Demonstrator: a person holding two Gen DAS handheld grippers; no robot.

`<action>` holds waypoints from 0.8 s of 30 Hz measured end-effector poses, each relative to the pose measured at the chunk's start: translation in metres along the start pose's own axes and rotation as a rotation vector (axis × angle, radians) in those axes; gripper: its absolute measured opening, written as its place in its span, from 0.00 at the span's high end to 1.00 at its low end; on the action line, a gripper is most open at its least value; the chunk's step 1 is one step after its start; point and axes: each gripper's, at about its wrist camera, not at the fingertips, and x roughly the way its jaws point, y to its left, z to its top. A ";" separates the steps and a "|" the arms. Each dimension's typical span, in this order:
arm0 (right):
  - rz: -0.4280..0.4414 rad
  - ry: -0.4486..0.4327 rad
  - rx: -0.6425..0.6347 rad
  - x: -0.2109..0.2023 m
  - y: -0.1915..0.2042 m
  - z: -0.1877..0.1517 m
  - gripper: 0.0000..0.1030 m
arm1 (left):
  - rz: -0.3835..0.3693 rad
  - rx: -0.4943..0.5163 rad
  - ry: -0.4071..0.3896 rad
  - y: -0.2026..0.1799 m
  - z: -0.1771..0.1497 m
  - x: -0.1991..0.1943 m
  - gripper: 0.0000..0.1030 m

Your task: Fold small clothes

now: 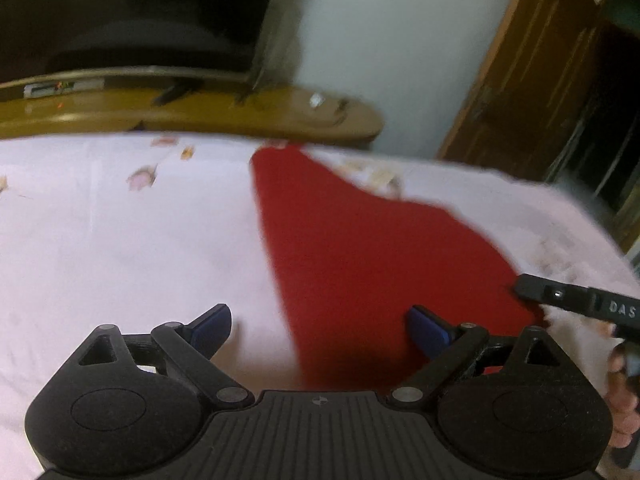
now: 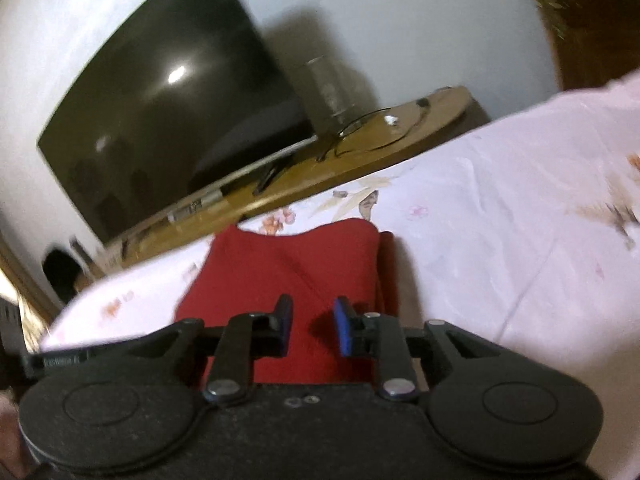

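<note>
A red garment (image 1: 360, 256) lies on the pale pink floral bedsheet (image 1: 120, 240), reaching from the far edge toward me. My left gripper (image 1: 320, 330) is wide open above the garment's near left edge; one blue pad is over the sheet, the other over the red cloth. The right gripper's black body (image 1: 580, 302) shows at the garment's right side. In the right wrist view the red garment (image 2: 288, 272) lies partly folded, and my right gripper (image 2: 312, 330) is open with a narrow gap, empty, just above the cloth.
A wooden TV shelf (image 1: 200, 114) with a dark television (image 2: 160, 120) stands beyond the bed. A glass (image 2: 328, 92) and cables sit on the shelf. A wooden door (image 1: 540, 80) is at the right. The bedsheet (image 2: 500, 220) spreads right.
</note>
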 end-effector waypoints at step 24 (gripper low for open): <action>0.119 0.165 0.318 0.021 -0.086 0.013 0.45 | -0.303 -0.265 0.136 0.048 -0.001 0.028 0.16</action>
